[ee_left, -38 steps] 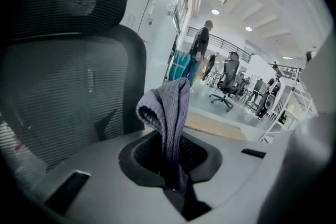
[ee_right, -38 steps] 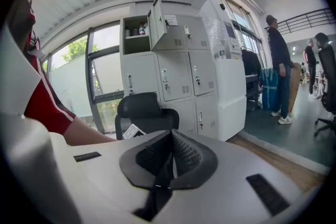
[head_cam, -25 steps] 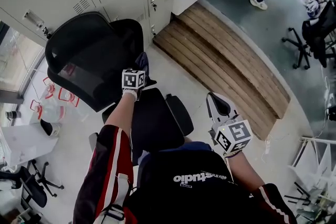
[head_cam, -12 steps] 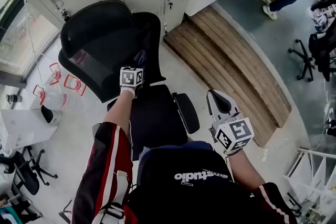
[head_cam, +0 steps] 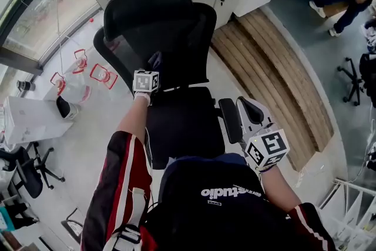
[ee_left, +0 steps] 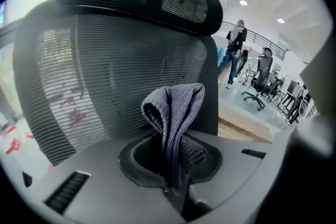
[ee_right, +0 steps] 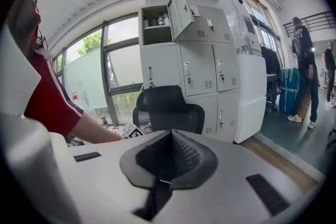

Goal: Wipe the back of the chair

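L gripper [ee_left: 173, 165]: fingers pinching grey cloth [ee_left: 176, 113], held just in front of chair back [ee_left: 105, 71], low-centre. R gripper [ee_right: 167, 162]: fingers pressed together, nothing betw., beside chair's armrest [head_cam: 230, 120].

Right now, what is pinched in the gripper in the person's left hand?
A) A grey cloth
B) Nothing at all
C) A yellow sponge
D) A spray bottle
A: in the left gripper view, the left gripper has its jaws closed on a folded grey cloth, which stands up in front of the mesh chair back.
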